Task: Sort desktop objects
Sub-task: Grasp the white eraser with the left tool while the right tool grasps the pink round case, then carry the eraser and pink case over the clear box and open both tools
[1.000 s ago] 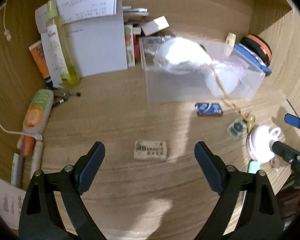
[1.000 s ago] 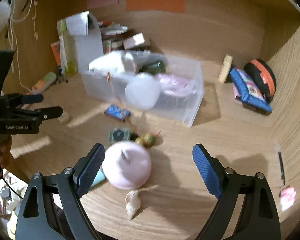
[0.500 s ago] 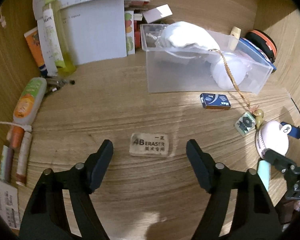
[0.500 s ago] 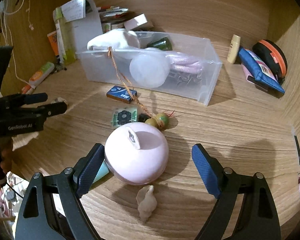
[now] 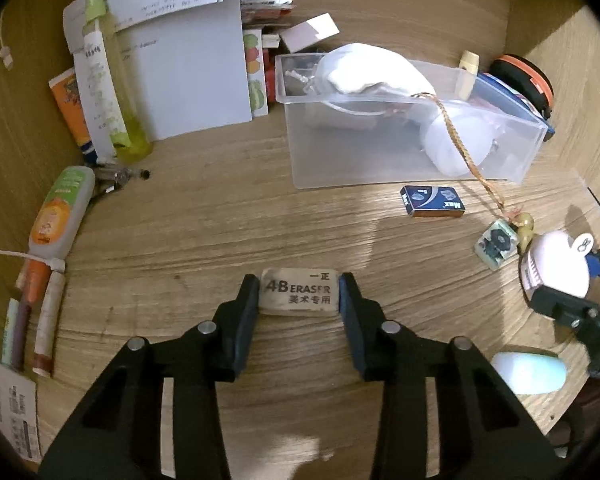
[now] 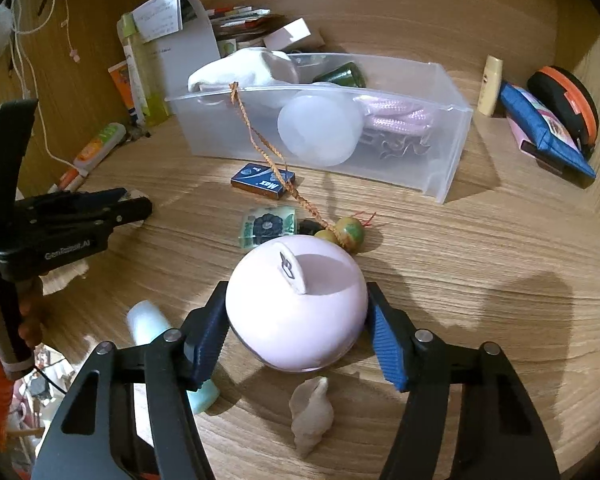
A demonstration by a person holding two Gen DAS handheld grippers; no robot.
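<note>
Off-white and rectangular, the rubber eraser [image 5: 299,292] lies flat on our wooden desk [image 5: 228,224]; our left gripper [image 5: 299,294] is closing, both pads against its ends. Our right gripper [image 6: 296,330] is closing around the pink domed container [image 6: 296,314], pads touching its 2 sides.

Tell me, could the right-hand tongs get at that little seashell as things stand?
Probably not right away. The right tongs are closing around the pink round thing, which fills the gap between them. The seashell lies free on the desk just behind it, nearer the camera, between the arms.
</note>
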